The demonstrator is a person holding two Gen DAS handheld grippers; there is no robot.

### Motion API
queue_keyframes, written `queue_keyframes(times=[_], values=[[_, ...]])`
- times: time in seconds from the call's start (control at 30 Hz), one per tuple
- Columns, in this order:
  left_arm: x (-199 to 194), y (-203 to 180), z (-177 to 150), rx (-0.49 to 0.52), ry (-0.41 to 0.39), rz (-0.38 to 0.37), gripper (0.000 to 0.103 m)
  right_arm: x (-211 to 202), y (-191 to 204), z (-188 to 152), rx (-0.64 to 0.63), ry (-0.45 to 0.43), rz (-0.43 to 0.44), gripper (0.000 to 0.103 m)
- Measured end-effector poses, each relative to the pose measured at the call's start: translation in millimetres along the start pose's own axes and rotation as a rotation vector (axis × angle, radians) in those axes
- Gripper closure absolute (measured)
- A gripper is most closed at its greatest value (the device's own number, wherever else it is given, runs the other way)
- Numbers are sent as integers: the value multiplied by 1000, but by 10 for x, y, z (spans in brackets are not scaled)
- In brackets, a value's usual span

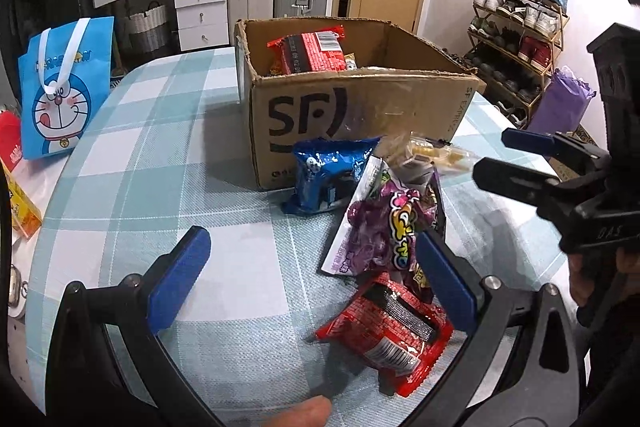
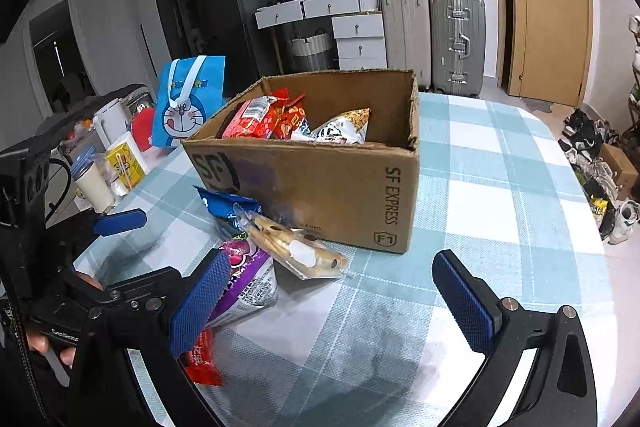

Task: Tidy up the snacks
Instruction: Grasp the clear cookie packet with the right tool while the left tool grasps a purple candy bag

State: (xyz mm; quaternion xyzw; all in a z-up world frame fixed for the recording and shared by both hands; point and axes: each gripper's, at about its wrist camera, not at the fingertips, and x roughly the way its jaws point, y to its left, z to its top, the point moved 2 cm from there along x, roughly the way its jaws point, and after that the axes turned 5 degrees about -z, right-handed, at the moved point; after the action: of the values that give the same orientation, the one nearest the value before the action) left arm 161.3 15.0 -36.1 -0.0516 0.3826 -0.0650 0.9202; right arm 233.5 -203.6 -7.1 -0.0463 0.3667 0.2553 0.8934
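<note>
**Both grippers spread wide over the loose snacks**

Here the left gripper (image 1: 312, 283) hangs low over the table (image 1: 160, 155), its blue pads (image 1: 180, 279) far apart and holding nothing. A red pack (image 1: 386, 333) lies just inside the right-hand pad, between the two fingers but nearer that side; the pictures do not settle whether the pad touches it. Just beyond the red pack, a purple pack (image 1: 384, 227) lies partly over it, and past that a blue pack (image 1: 328, 175) leans against the front wall of the box (image 1: 360, 107). A clear pack (image 1: 428, 151) of pale biscuits rests on top of the purple one, close to the box.

The right gripper (image 2: 340, 299) is also wide open and empty, above bare cloth to the right of the pile. Its left pad (image 2: 200, 303) sits in front of the purple pack (image 2: 244, 287) and above the red pack (image 2: 202, 357). The clear pack (image 2: 296, 247) lies ahead of the gripper, tilted, its far end next to the blue pack (image 2: 228, 207), which touches the box (image 2: 320, 187).

The box stands open on the table, marked SF on the front. Inside, a red bag (image 2: 256, 119) leans at the left, with a pale printed bag (image 2: 344, 127) to its right. Left of the box, a blue cartoon bag (image 1: 64, 91) stands upright near the table edge. In the left wrist view, the right gripper (image 1: 516, 163) shows from the side at the right, fingers apart.
</note>
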Motion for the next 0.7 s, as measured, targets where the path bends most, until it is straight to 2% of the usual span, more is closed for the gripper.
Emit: queue_keyframes(times=[0.3,0.57,0.7], values=[[119,-5,-47,15,29,4,1,214,76,-51,39,52,23,0],[122,197,-25,-27,19,24,1,475,115,12,152,98,66,0],[118,298,-11,-57,14,27,1,539,189,69,148,80,35,0]])
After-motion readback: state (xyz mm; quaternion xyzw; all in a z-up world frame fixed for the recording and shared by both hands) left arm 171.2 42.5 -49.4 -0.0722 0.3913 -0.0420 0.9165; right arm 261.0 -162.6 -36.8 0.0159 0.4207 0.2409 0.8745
